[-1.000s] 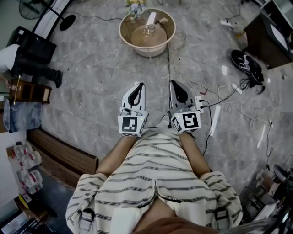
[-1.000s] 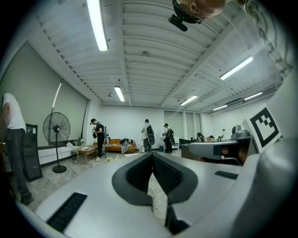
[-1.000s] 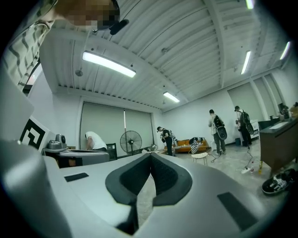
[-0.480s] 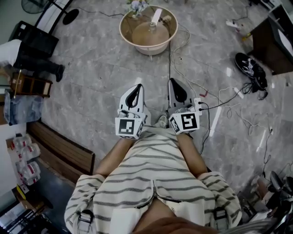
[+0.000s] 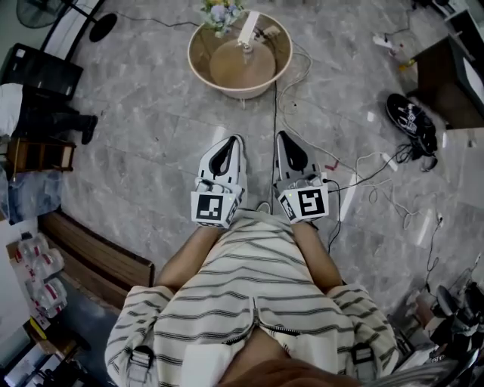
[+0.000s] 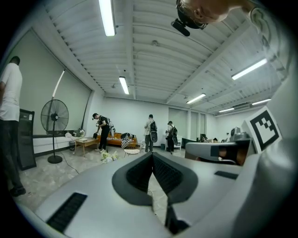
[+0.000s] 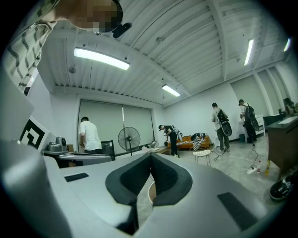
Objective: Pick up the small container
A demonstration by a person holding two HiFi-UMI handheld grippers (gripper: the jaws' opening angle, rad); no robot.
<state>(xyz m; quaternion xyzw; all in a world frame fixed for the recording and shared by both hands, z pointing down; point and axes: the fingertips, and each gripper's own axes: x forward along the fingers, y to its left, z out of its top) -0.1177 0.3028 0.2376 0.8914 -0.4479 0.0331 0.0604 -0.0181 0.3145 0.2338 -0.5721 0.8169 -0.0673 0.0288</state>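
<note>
1. Reaching the small container [image 5: 244, 47] is the step in hand. As far as the head view lets you judge, it is the small pale object standing near the middle of the round table [image 5: 198, 62]. It is well ahead of you and well apart from both grippers.
2. Check its neighbours before you commit. A bunch of flowers [image 5: 218, 10] sits at the table's far rim, and a white flat item [image 5: 248, 26] lies just beyond the container. Coming in from the near side should keep you clear of both.
3. Watch your feet as you close in, because cables [image 5: 296, 91] trail over the floor between you and the table.
4. Choose one gripper and spread its jaws before it comes down to the container, not once it is against it. The container is too small here to read its shape, so settle the grip line when you are nearer.
5. Your left gripper [image 5: 231, 140] has its jaws pressed together with nothing between them. You hold it in front of your chest and it touches nothing.
6. Your right gripper [image 5: 282, 136] is just beside it, and its jaws are likewise together and empty.
</note>
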